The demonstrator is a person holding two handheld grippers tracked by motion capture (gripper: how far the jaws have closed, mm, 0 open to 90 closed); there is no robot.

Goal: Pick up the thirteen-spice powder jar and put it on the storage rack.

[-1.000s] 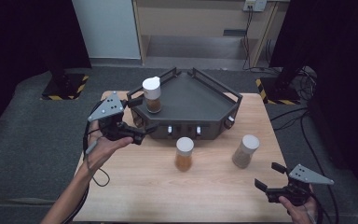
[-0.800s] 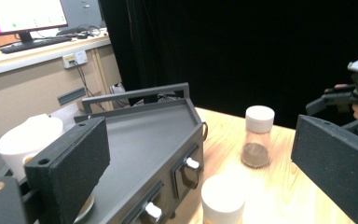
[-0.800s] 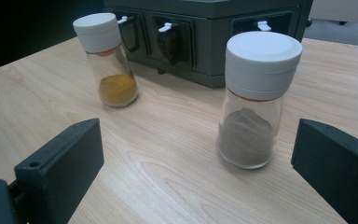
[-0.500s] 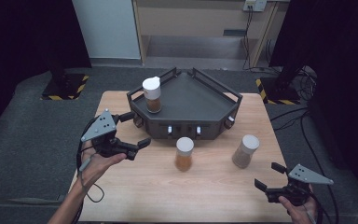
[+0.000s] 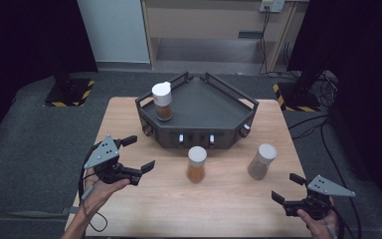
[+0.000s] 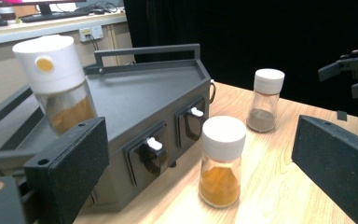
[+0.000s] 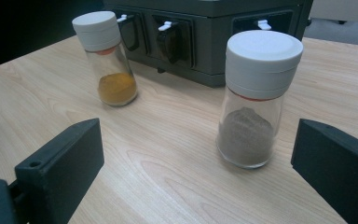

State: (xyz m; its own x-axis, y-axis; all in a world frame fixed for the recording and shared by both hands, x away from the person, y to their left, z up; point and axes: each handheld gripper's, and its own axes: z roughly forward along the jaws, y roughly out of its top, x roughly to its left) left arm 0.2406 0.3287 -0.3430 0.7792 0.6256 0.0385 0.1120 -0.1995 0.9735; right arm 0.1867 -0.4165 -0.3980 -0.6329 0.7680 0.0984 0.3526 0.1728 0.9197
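A wooden counter (image 5: pixel 144 209) carries a dark rack (image 5: pixel 204 107) with one jar (image 5: pixel 162 101) standing on it, likely stowed. The left claw (image 5: pixel 138 152) hangs released, an orange jar (image 5: pixel 196 164) just ahead of its jaws. The right claw (image 5: pixel 287 188) is also released, a grey jar (image 5: pixel 261 161) ahead, lined up for grasping.

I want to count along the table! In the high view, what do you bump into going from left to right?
Left tongs → jar on the rack → orange spice jar → grey spice jar → right tongs.
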